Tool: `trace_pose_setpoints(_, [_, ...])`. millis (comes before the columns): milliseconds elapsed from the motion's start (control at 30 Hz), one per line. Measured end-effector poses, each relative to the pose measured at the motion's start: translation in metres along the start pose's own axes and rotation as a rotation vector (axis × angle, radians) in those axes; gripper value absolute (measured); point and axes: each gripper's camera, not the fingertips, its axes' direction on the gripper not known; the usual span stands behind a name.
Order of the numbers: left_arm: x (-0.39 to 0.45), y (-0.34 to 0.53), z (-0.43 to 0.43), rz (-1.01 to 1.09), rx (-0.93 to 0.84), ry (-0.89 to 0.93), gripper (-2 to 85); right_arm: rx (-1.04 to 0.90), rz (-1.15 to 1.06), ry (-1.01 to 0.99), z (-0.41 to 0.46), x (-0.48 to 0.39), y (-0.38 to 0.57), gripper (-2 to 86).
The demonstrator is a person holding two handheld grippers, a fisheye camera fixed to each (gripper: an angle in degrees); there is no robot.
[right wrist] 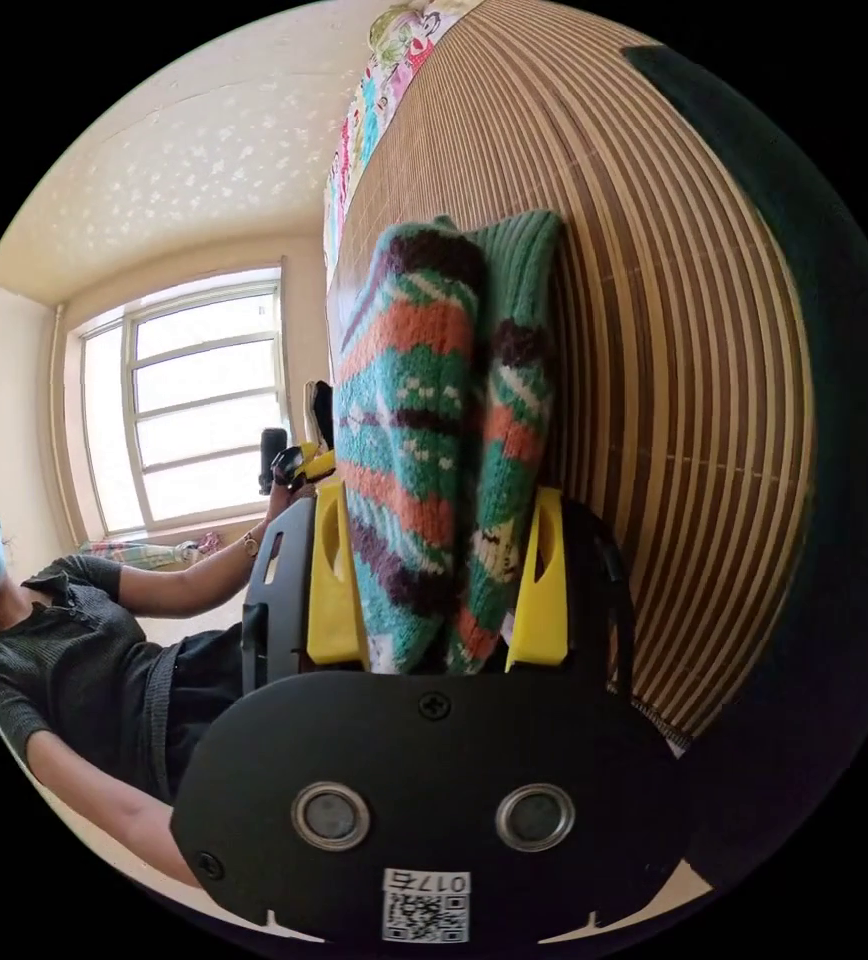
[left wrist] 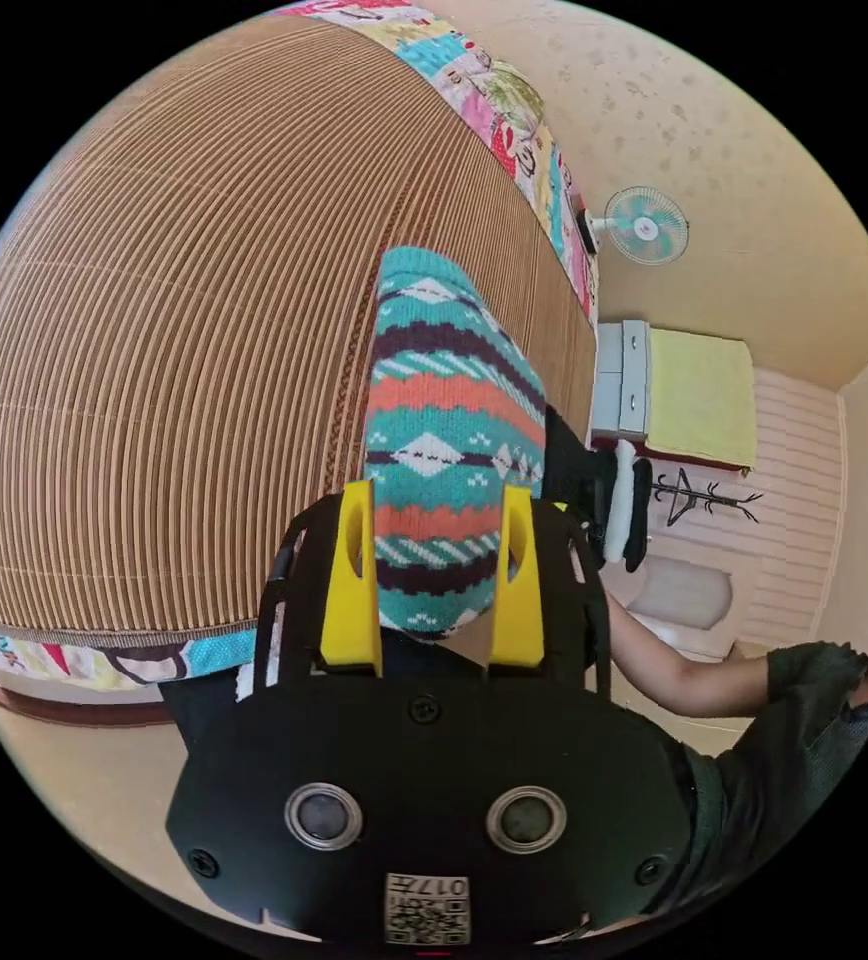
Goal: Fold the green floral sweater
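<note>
Left gripper view: fisheye camera mounted just behind the left gripper (left wrist: 432,585), looking forward between its yellow jaws, close to the patterned sweater (left wrist: 449,440) and the ribbed bamboo mat (left wrist: 174,350). The view is rolled, so the wall fan (left wrist: 644,225) and ceiling lie to the upper right. The right gripper (left wrist: 604,490) and the person (left wrist: 754,700) appear on the right edge.

Right gripper view: same mounting behind the right gripper (right wrist: 439,590), equally close to the sweater (right wrist: 434,440) and mat (right wrist: 674,350), rolled the opposite way; window (right wrist: 204,400), left gripper (right wrist: 304,460) and person (right wrist: 64,640) lie left.

Shared between views: sweater, mat, person, quilt border (left wrist: 514,130) (right wrist: 374,110).
</note>
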Motion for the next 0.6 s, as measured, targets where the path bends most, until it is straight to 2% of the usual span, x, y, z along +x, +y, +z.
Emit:
trace_pose_setpoints(67, [-0.021,-0.027,0.023,0.023,-0.143,-0.004,18.8,-0.046,0.011,0.1,0.002,-0.009,-0.01,22.0])
trace_pose_setpoints(100, [-0.026,-0.033,0.026,0.029,-0.159,0.021,19.2,-0.075,0.008,0.108,0.002,-0.013,-0.016,21.1])
trace_pose_setpoints(167, [-0.044,-0.05,0.03,0.034,-0.209,0.147,18.5,-0.086,0.018,0.074,-0.001,-0.014,-0.017,20.5])
trace_pose_setpoints(300, [-0.068,-0.059,0.025,0.003,-0.268,0.212,18.7,-0.023,0.041,-0.006,-0.008,-0.019,-0.007,20.4])
trace_pose_setpoints(433, [-0.063,-0.061,0.022,0.006,-0.324,0.166,18.5,0.034,0.029,0.013,-0.003,-0.042,0.002,20.6])
trace_pose_setpoints(600, [-0.067,-0.058,0.003,-0.026,-0.288,0.137,18.4,-0.03,0.044,-0.03,0.025,-0.049,0.005,18.7])
